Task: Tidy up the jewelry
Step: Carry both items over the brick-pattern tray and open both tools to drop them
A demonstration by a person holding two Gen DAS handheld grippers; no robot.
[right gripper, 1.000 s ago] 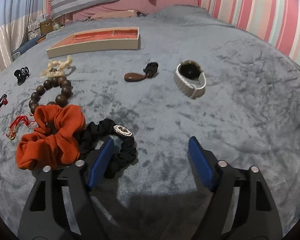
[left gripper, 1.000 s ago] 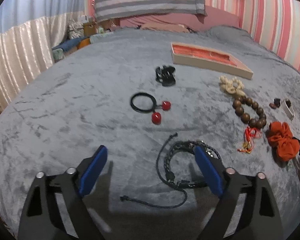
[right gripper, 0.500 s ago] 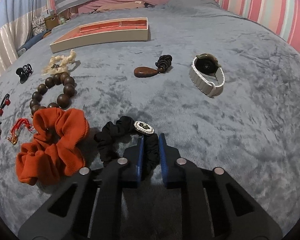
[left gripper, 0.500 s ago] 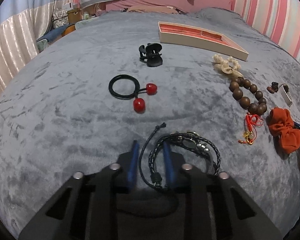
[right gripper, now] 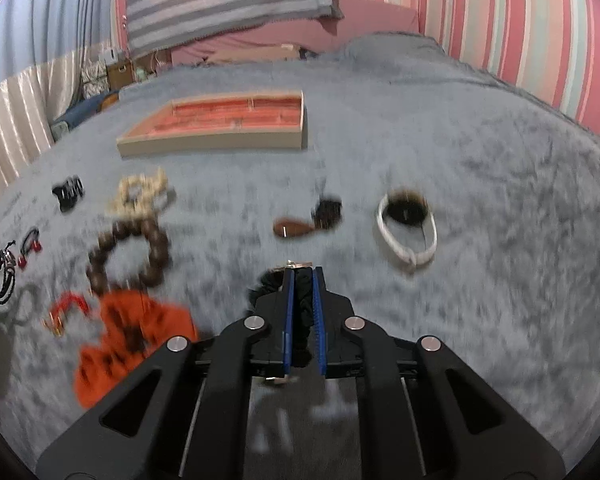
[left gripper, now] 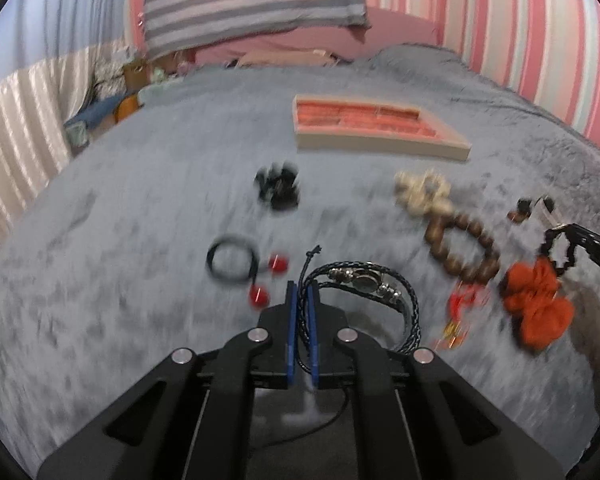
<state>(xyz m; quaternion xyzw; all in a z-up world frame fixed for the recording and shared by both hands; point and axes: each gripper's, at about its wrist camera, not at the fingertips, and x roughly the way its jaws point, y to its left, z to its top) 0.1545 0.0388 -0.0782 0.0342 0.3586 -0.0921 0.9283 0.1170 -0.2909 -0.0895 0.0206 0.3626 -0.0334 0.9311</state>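
Observation:
My left gripper (left gripper: 302,286) is shut on the cord side of a black braided bracelet (left gripper: 380,280), lifted a little off the grey blanket; the rest of the bracelet trails to the right of the fingers. The jaws of my right gripper (right gripper: 302,272) are closing, and its blue pads press on a black scrunchie (right gripper: 303,308), which hangs between them above the blanket. A beige jewelry tray (left gripper: 380,146) with a coral lining lies further back on the bed, also seen in the right wrist view as the tray (right gripper: 220,145). Both views are motion-blurred.
On the blanket lie a wooden bead bracelet (left gripper: 460,240), an orange scrunchie (left gripper: 536,304), a red cord charm (left gripper: 464,300), a cream bead piece (left gripper: 420,194), a black claw clip (left gripper: 278,188), a red-beaded hair tie (left gripper: 232,260), a white-strap watch (right gripper: 408,224) and a brown pendant (right gripper: 296,227).
Both grippers went from wide open to shut, the left on the braided bracelet, the right on the black scrunchie. Both have since risen with their pieces.

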